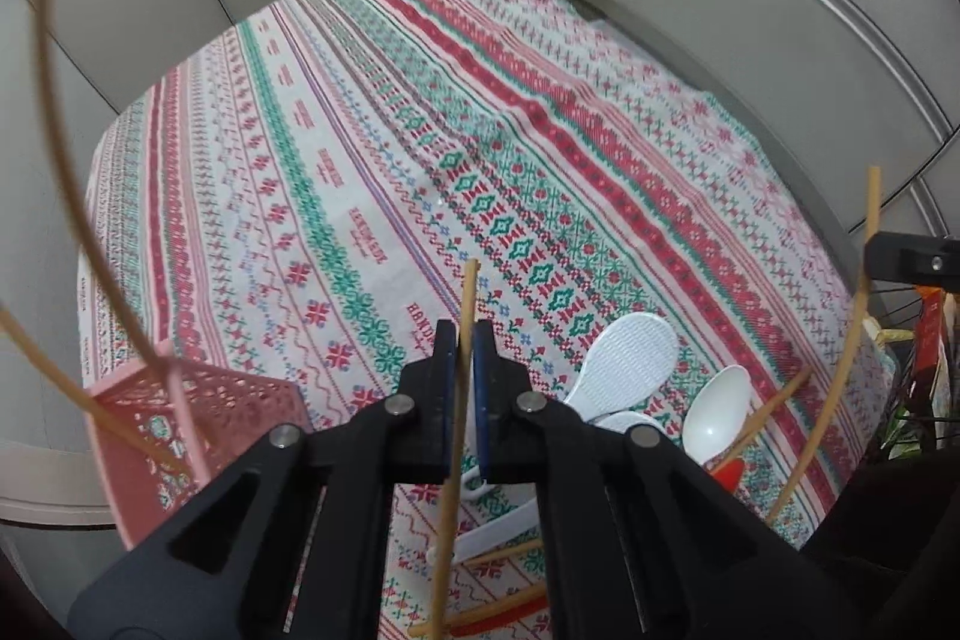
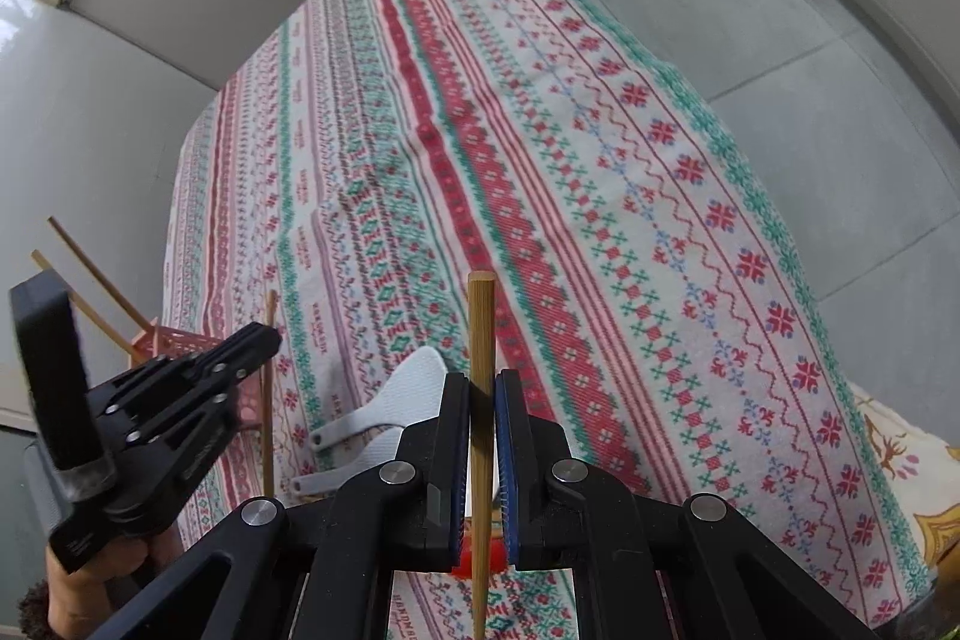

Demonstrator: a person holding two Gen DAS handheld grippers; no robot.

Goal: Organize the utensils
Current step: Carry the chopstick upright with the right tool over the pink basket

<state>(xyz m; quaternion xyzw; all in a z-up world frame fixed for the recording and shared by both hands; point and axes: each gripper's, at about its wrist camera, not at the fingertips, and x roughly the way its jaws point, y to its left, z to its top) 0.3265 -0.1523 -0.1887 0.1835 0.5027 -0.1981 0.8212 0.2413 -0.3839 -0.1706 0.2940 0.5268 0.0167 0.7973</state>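
On the left, a pink basket (image 1: 198, 424) is sitting on the striped tablecloth (image 1: 372, 148), with 2 chopsticks already leaning out of it toward the wall. Just beside it, the left gripper (image 1: 462, 388) is holding 1 chopstick (image 1: 465, 316) upright, its jaws narrowed to a slim gap around the stick; whether the pads are truly pinching it I cannot tell for certain, though it looks held. Moving right, 2 white rice paddles (image 1: 630, 358) and a white spoon (image 1: 717, 412) are lying on the cloth among more loose chopsticks and something red.

Farther right, the right gripper (image 2: 481, 430) is clamping a second chopstick (image 2: 481, 340), jaws nearly closed on its shaft. Both held sticks are standing with the long axis roughly vertical, blunt ends pointing up and away from the table.

The job appears to be mid-sorting, with the chopsticks going first. The next move likely calls for carrying each stick over the basket's open top, keeping it upright, and parting the jaws so it drops in beside the others. The paddles and spoon are waiting untouched.
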